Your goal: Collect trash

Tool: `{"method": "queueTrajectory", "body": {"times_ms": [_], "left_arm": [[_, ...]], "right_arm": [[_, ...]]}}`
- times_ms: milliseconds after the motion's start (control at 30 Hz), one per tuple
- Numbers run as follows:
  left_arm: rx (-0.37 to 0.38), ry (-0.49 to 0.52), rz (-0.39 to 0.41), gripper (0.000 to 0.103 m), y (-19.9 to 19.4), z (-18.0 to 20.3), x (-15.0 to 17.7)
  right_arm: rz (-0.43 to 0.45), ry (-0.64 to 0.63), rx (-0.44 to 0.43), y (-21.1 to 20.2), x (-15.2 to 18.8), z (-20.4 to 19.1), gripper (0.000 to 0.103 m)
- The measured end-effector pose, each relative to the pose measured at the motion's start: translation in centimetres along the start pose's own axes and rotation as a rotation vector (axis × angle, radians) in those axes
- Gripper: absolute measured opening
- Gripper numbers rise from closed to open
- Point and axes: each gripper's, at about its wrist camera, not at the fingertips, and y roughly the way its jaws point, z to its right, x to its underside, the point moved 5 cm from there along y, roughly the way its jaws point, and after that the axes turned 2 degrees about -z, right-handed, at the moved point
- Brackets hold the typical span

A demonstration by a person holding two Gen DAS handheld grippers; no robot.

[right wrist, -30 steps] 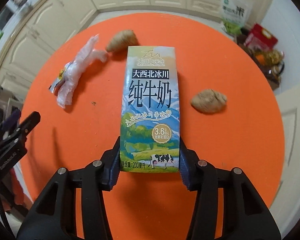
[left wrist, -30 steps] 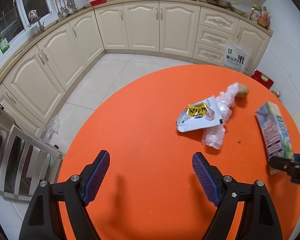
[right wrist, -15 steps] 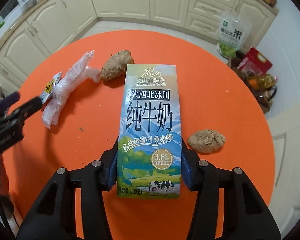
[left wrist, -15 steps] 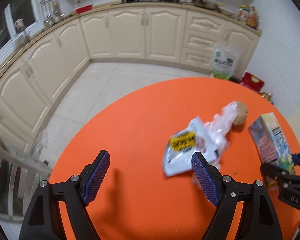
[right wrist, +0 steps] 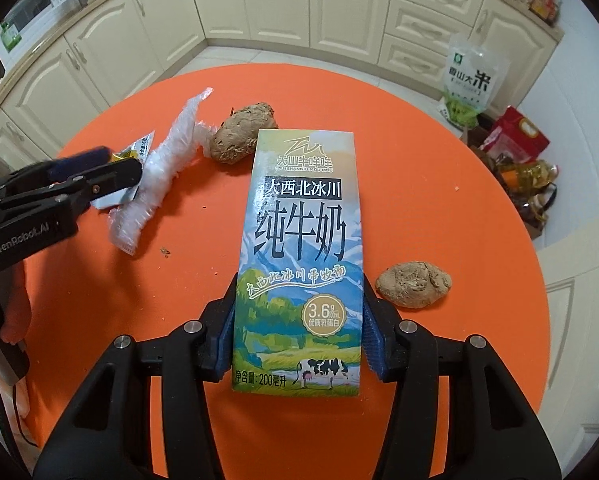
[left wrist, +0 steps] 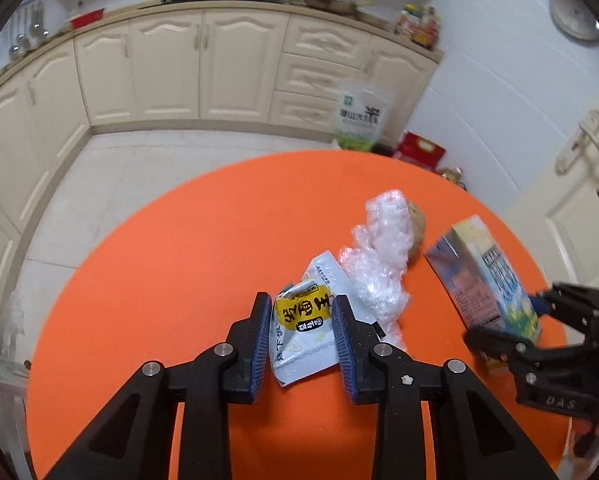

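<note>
My left gripper (left wrist: 299, 320) has closed around a white snack wrapper with a yellow label (left wrist: 305, 332) on the round orange table (left wrist: 179, 260); its pads touch the wrapper's sides. A crumpled clear plastic wrap (left wrist: 379, 264) lies just right of it. My right gripper (right wrist: 297, 336) is shut on a milk carton (right wrist: 303, 248) and holds it above the table. In the right wrist view the left gripper (right wrist: 111, 168) sits at the wrapper (right wrist: 133, 152) beside the plastic wrap (right wrist: 163, 176).
Two brown ginger lumps lie on the table, one behind the plastic wrap (right wrist: 243, 134), one right of the carton (right wrist: 413, 284). Cream kitchen cabinets (left wrist: 203, 64) line the back. A rice bag (left wrist: 359, 116) and red box (left wrist: 421, 150) stand on the floor beyond the table.
My left gripper moved right and forward onto the snack wrapper and its jaws closed from wide open to gripping it. My right gripper lifted the milk carton a little.
</note>
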Motion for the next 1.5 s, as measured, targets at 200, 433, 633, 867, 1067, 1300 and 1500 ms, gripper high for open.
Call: {"method": "queueTrajectory", "body": {"times_ms": [200, 433, 633, 867, 1067, 1300, 1500], "left_arm": [[0.017, 0.025, 0.004, 0.013, -0.5, 0.2, 1.4], [0.001, -0.019, -0.014, 0.006, -3.5, 0.3, 4.1], [0.03, -0.042, -0.089, 0.013, -4.1, 2.1, 3.4], [0.08, -0.036, -0.155, 0.066, -4.5, 2.8, 3.1], [-0.038, 0.04, -0.119, 0.074, -2.9, 4.2, 2.3], [-0.118, 0.139, -0.049, 0.044, -2.9, 6.0, 2.8], [-0.043, 0.072, -0.034, 0.028, -4.6, 4.9, 3.8]], "right_arm": [[0.01, -0.002, 0.005, -0.1, 0.3, 0.2, 0.049], [0.006, 0.008, -0.017, -0.3, 0.3, 0.5, 0.048], [-0.013, -0.014, -0.043, -0.8, 1.7, -0.1, 0.047], [-0.04, -0.015, -0.078, -1.7, 4.4, 0.8, 0.047], [-0.037, 0.012, -0.105, -1.9, 4.5, 1.5, 0.047], [-0.026, 0.006, -0.086, -1.5, 4.1, 1.1, 0.056], [0.003, 0.034, -0.095, -1.8, 4.6, 1.7, 0.047]]}}
